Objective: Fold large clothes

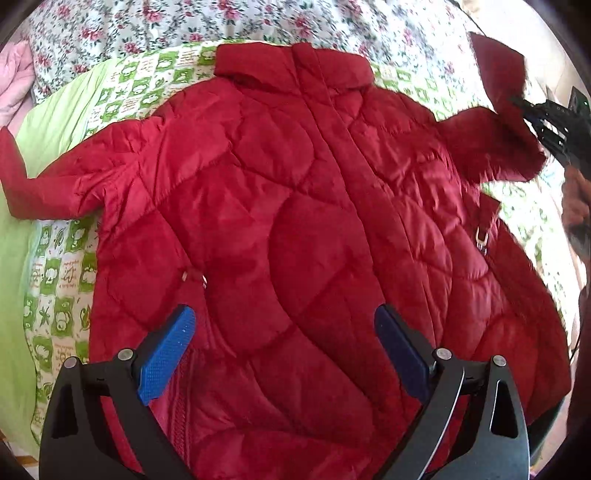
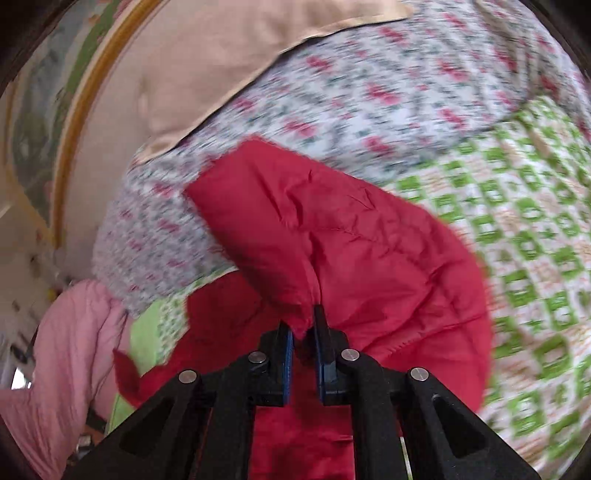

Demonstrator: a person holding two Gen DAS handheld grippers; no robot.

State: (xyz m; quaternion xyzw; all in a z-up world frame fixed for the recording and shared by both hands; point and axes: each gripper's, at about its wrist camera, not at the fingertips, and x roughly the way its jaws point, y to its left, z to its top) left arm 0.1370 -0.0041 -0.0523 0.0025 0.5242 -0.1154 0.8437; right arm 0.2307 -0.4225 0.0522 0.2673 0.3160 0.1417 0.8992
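A red quilted jacket lies spread flat on the bed, collar at the far side. My left gripper is open and empty, hovering above the jacket's lower part. My right gripper is shut on the jacket's right sleeve and holds it lifted off the bed. That gripper also shows in the left wrist view at the right edge, with the sleeve end sticking up. The jacket's left sleeve lies stretched out to the left.
The bed carries a green-and-white patterned blanket and a floral cover beyond it. A pink garment lies at the bed's far left. A beige pillow and a wooden bed frame show in the right wrist view.
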